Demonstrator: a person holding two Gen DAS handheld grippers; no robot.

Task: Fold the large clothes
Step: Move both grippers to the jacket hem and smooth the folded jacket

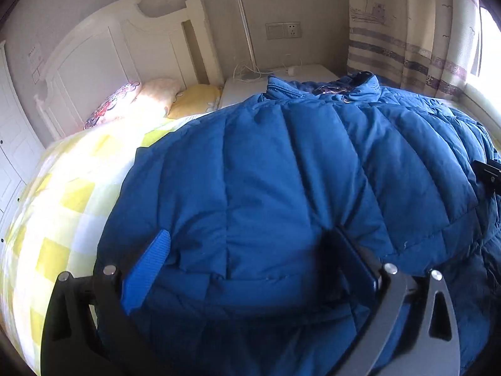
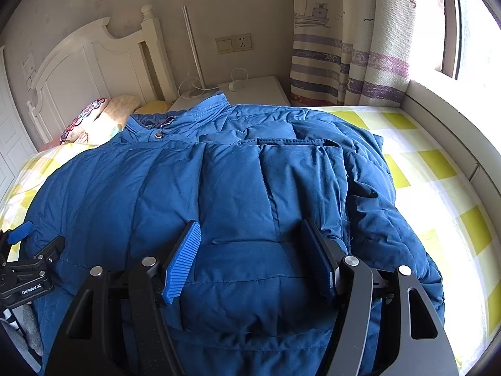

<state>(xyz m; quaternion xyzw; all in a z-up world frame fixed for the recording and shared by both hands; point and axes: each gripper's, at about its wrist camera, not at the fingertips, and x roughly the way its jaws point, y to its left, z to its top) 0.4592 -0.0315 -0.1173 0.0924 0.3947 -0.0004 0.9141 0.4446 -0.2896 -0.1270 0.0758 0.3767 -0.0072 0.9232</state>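
A blue puffer jacket (image 2: pixel 238 194) is lying spread across the yellow-checked bedsheet (image 2: pixel 438 169), filling the centre of both views, with its collar (image 2: pixel 206 109) pointing toward the upper middle of the frame near the pillows (image 2: pixel 94 122) and the white nightstand (image 2: pixel 260 91). The right gripper (image 2: pixel 250 263) is sitting low in its frame with its jaws parted around a puffy fold at the hem; the pads look to be flanking the bulge, but whether they are actually pinching the fabric cannot be told. The left gripper (image 1: pixel 247 269) is likewise straddling a padded section at the bottom of its view, jaws spread wide, and seems unclenched, resting on or just above the cloth. What could go wrong: the slick, springy filling is likely to squirm out of a shallow bite, so only the outer shell might be caught and the fold could slump or twist; uneven lifting between the two hands could drag the whole jacket across the sheet rather than folding it, and a sleeve at the right edge could trail loose. Readable writing is scarce: the other gripper's body at the lower left of the right-wrist view is showing "GenRoboLAI" or something close, and a notice on the wall at the upper left is too small to read.
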